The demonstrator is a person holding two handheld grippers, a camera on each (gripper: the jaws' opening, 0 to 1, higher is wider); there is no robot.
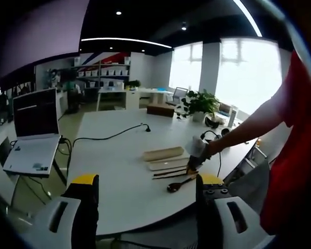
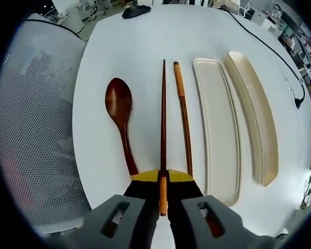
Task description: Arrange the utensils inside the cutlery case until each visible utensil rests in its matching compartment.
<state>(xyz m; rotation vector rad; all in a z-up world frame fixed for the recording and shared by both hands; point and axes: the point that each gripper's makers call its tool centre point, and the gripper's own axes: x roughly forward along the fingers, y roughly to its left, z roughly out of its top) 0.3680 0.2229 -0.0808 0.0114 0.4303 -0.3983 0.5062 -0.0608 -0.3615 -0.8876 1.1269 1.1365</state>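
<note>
The right gripper [image 2: 163,193] has its fingers clenched on one chopstick [image 2: 163,119] near its thick orange end, on the worktop [image 2: 145,36] near its edge. The second chopstick [image 2: 183,114] lies just beside it, the wooden spoon [image 2: 122,119] on the other side. The cutlery case [image 2: 217,124] and what seems its lid [image 2: 254,114] lie beyond. Chopsticks are light, stiff and thin; grip near the thick end. The left gripper [image 1: 145,197] hangs released above the worktop.

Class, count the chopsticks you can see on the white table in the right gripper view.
2. One chopstick lies down the middle, its near end clamped in the right gripper. The other chopstick lies just beside it, on the side toward the cutlery case tray.
</note>
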